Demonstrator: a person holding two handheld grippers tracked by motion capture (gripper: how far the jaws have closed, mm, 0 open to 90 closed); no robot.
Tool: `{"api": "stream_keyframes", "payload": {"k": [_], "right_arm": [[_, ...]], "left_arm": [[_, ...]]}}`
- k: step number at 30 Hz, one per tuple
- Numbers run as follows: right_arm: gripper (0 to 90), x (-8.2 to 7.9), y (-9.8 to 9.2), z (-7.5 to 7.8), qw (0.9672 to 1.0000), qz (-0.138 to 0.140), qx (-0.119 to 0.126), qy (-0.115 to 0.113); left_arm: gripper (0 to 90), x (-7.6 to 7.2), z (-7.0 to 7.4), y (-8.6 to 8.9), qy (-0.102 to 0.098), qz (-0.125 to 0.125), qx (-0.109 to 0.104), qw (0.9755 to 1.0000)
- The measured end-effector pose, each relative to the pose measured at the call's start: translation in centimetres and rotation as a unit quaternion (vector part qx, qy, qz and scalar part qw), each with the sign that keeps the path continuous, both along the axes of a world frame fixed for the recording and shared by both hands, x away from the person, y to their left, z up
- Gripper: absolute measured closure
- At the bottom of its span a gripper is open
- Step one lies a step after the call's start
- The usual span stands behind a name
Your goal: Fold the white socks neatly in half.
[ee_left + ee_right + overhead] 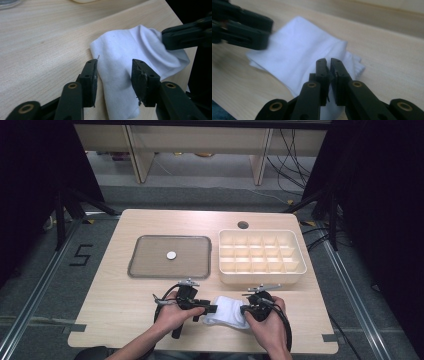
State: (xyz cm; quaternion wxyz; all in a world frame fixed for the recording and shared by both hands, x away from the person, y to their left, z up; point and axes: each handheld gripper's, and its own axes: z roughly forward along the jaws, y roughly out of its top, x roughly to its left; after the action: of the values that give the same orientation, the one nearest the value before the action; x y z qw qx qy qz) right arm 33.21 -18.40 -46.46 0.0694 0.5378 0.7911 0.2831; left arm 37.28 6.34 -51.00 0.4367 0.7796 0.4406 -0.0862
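Left gripper view: left tool (pixel 114 68) jaws apart, astride the white cloth (pixel 125 57) w/o pinching; cloth lies on counter (pixel 45 50) btwn both tools. Right tool (pixel 329 65) clamped on far edge. Risk: pulling now slips cloth from the open jaws, fold collapses.

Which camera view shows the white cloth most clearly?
The left gripper view: the white cloth lies close, with folds visible between the left claw. The right gripper view shows it blurrier, and the high view shows it small between both hands.

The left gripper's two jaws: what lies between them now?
In the left gripper view, the white cloth lies between the open jaws of the left gripper; the pads do not press it.
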Motion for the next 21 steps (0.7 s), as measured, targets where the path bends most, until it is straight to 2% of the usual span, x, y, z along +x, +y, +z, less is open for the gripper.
{"api": "stream_keyframes", "payload": {"k": [1,2,3,4,5,7,8,10,12,14,16,18,19,21], "right_arm": [[85.9,-0.2,0.2,0.7,0.9998,0.008,0.016,0.001],[86.3,-0.2,0.4,0.9,0.9998,0.01,0.018,-0.003],[86.8,-0.2,0.7,1.1,0.9999,0.009,0.01,-0.008],[87.3,-0.3,0.9,1.2,0.9998,0.014,0.015,-0.008],[88.3,-0.3,1.4,1.2,0.9998,0.016,0.013,-0.005],[90.0,-0.2,2.3,0.8,0.9993,0.032,0.017,-0.002],[90.0,-0.1,2.4,0.6,0.9994,0.031,0.013,0.001],[90.0,0.4,2.6,-0.5,0.9994,0.025,0.009,0.023],[90.0,0.5,2.6,-0.8,0.9993,0.017,0.013,0.032],[90.0,0.7,2.5,-1.5,0.999,0.01,0.003,0.043],[90.0,0.8,2.4,-2.0,0.9985,0.007,0.011,0.053],[90.0,0.9,2.3,-2.0,0.9983,0.004,0.015,0.056],[90.0,0.9,2.4,-1.9,0.9975,-0.015,0.013,0.068],[90.0,1.0,2.4,-2.1,0.9972,-0.013,0.018,0.071]], "left_arm": [[58.0,0.0,0.0,0.0,0.003,0.001,-0.001,1.0],[58.7,0.0,-0.1,-0.1,0.003,0.003,-0.005,1.0],[60.2,0.0,-0.1,-0.1,0.002,0.005,-0.005,1.0],[61.1,0.0,-0.2,-0.2,0.001,0.007,-0.007,1.0],[61.8,0.0,-0.1,-0.1,0.004,-0.001,0.0,1.0],[63.8,-0.1,-0.1,-0.2,0.011,-0.001,0.017,0.9998],[64.6,-0.2,-0.2,-0.3,0.012,-0.001,0.017,0.9998],[66.2,-0.2,-0.4,-0.4,0.015,-0.001,0.016,0.9998],[67.0,-0.2,-0.5,-0.4,0.016,-0.001,0.018,0.9997],[68.9,-0.2,-0.5,-0.4,0.012,-0.004,0.019,0.9997],[71.0,-0.3,-0.6,-0.5,0.01,-0.005,0.021,0.9997],[73.8,-0.3,-0.7,-0.5,0.008,-0.01,0.02,0.9997],[75.8,-0.3,-0.7,-0.5,0.011,-0.01,0.022,0.9996],[78.8,-0.2,-0.7,-0.5,0.015,-0.011,0.017,0.9997]]}}
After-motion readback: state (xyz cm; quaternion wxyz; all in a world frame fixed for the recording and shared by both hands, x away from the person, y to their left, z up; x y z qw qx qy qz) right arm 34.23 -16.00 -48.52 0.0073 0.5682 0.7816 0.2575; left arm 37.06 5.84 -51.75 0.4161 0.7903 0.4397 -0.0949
